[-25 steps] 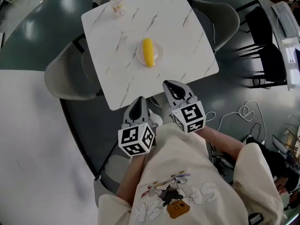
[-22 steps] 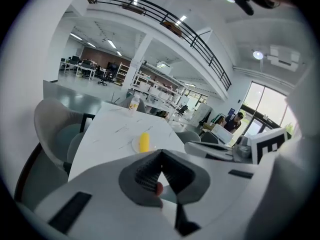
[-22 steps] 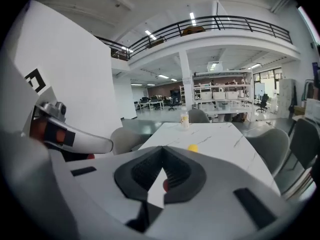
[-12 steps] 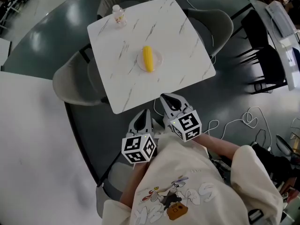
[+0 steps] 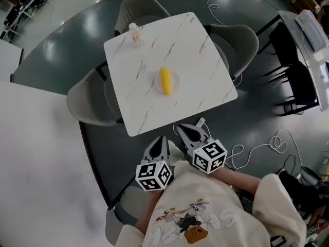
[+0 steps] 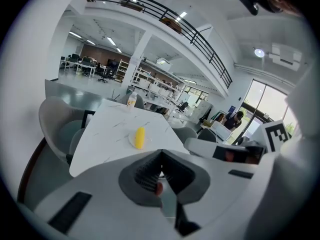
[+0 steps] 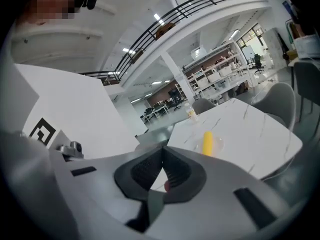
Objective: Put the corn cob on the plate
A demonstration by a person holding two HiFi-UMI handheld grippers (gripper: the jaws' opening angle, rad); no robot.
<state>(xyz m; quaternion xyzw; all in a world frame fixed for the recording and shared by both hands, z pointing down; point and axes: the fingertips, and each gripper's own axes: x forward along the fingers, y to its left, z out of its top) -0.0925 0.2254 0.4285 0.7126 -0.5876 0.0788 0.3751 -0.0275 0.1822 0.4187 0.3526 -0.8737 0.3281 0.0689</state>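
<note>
Both left gripper [image 5: 160, 140] and right gripper [image 5: 184, 131] have empty closed jaws, well apart from corn cob [image 5: 165, 80].

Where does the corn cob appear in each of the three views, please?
Head view: corn cob on the plate, middle of the table, above the picture's centre.
Left gripper view: corn cob left of centre, slightly below mid-height.
Right gripper view: corn cob right of centre, slightly below mid-height.
Shared landmark: the small bottle at the table's far corner.

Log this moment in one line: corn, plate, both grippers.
corn cob: lying on plate | left gripper: shut, empty, clear of table | right gripper: shut, empty, clear of table | task: looks done
</note>
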